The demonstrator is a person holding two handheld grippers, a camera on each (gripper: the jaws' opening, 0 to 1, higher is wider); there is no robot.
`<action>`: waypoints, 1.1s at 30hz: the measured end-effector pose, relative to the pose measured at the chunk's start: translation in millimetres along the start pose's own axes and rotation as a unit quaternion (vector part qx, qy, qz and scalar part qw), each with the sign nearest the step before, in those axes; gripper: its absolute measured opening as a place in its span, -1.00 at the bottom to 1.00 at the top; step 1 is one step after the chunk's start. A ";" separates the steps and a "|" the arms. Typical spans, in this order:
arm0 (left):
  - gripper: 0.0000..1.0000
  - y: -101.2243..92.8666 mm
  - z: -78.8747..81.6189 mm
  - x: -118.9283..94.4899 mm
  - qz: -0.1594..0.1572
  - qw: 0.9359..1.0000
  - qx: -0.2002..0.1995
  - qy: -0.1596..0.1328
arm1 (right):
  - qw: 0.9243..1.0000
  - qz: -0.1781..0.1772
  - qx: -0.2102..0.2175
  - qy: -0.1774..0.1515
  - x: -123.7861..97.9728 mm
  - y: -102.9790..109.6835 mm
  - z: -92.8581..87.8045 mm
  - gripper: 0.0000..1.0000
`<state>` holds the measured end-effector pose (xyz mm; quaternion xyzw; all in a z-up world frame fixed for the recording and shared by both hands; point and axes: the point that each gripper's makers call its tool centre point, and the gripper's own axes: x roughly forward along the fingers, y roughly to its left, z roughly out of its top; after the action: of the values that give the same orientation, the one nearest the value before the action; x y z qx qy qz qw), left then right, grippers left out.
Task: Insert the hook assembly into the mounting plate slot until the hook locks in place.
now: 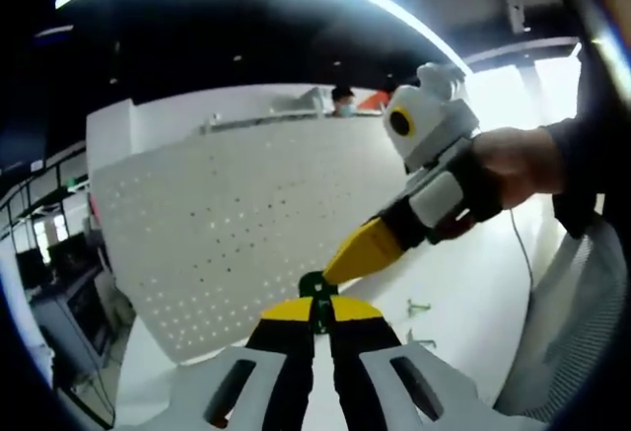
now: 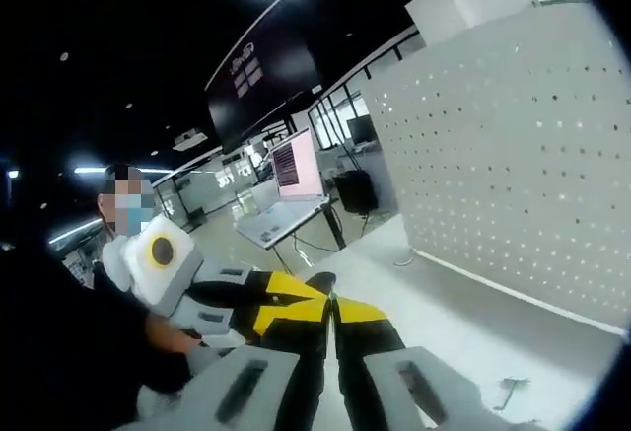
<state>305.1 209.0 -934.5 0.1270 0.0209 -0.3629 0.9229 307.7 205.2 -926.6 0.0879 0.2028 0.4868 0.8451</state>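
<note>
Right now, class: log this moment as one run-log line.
left gripper: shut on green hook | right gripper: shut, meets the left's jaw tips | pegboard: upright, untouched | spare hooks: on table

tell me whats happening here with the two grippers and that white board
A person holds a gripper in each hand in front of an upright white pegboard. The left gripper has its jaws shut on a small green hook piece, and the right gripper meets it at the tip. The piece is held in the air, not yet at the board. Two more small hooks lie on the white table.
</note>
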 end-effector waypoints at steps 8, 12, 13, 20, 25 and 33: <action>-0.92 0.6 -0.1 -0.3 0.002 1.000 0.000 0.000 | 1.000 -0.006 -0.017 0.003 0.5 2.7 0.6 -1.00; -0.92 0.9 0.3 -0.2 0.002 1.000 0.002 -0.001 | 1.000 -0.008 -0.023 0.004 0.5 2.3 0.8 -1.00; -0.92 0.8 0.3 -0.1 0.002 1.000 0.002 -0.001 | 1.000 -0.008 -0.023 0.004 0.4 2.4 0.8 -1.00; -0.93 1.2 1.5 -0.6 0.003 1.000 0.000 -0.003 | 1.000 -0.007 -0.029 0.002 0.4 2.8 2.2 -0.99; -0.94 0.9 1.2 -0.5 0.003 1.000 -0.004 -0.003 | 0.998 -0.017 -0.055 0.002 0.3 2.7 2.5 -0.96; -0.94 3.5 1.4 -1.0 0.010 1.000 -0.007 -0.004 | 0.995 -0.045 -0.094 -0.005 -6.2 -3.4 6.5 -0.83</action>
<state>306.6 211.8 -932.3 0.1194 0.0184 -0.3544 0.9272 310.4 198.5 -920.3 0.0014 0.1560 0.4644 0.8718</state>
